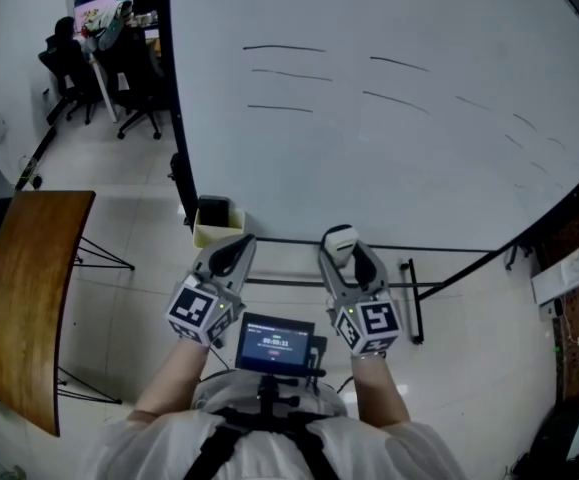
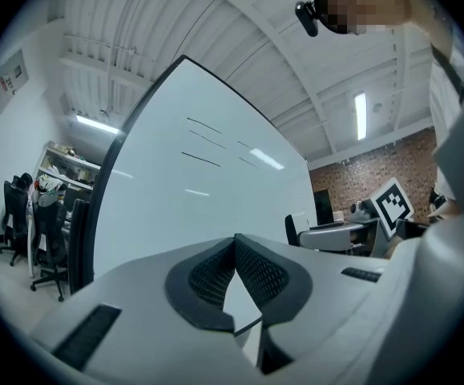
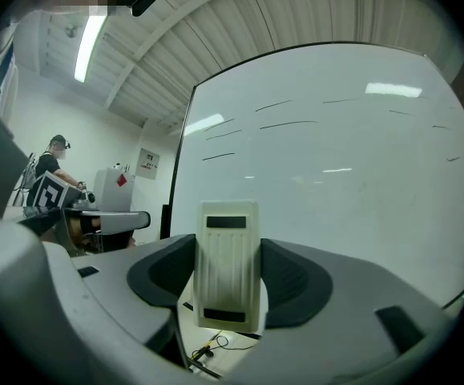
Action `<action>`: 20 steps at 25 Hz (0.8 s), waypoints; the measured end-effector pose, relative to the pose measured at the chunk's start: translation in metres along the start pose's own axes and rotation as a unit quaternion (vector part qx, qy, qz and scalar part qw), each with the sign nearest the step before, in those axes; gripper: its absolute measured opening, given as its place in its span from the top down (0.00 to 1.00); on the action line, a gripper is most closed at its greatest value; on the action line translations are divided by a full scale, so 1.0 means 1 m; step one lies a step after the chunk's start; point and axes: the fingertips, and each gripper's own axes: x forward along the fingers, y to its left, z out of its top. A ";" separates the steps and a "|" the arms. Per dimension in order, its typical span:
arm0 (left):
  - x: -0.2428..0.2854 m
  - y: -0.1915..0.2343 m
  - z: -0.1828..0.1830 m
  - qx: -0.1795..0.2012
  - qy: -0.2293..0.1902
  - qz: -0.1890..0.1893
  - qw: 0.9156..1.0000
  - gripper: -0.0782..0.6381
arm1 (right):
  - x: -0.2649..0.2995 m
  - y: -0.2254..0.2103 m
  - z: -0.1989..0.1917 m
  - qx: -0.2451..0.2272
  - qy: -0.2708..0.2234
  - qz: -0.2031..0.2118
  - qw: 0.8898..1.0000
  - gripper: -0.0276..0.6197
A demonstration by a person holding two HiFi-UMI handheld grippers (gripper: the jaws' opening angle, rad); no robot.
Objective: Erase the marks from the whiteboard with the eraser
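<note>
A large whiteboard point(image 1: 389, 148) stands ahead of me, with several dark line marks point(image 1: 284, 49) across its upper part; the marks point(image 3: 286, 124) also show in the right gripper view and the marks point(image 2: 201, 160) in the left gripper view. My right gripper point(image 1: 347, 253) is shut on a cream-white eraser point(image 3: 229, 265), which sticks up between its jaws, eraser point(image 1: 340, 241) held short of the board's lower edge. To its left, my left gripper point(image 1: 231, 255) is shut with nothing in it, its pads point(image 2: 252, 271) meeting.
A small cream bin point(image 1: 217, 222) sits on the floor at the board's lower left. A brown wooden table point(image 1: 29, 288) stands at my left. Office chairs point(image 1: 119, 73) and desks are at far left. The board's stand legs point(image 1: 414, 303) cross the floor near my right gripper.
</note>
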 end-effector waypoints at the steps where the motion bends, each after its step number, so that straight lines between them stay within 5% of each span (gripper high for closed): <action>1: 0.000 -0.008 0.001 0.006 -0.005 0.000 1.000 0.88 | -0.006 -0.002 -0.001 0.000 -0.001 0.002 1.000 0.56; 20: -0.018 -0.219 -0.025 -0.005 0.018 0.035 0.999 0.88 | -0.190 -0.068 -0.031 0.003 0.016 0.033 0.999 0.56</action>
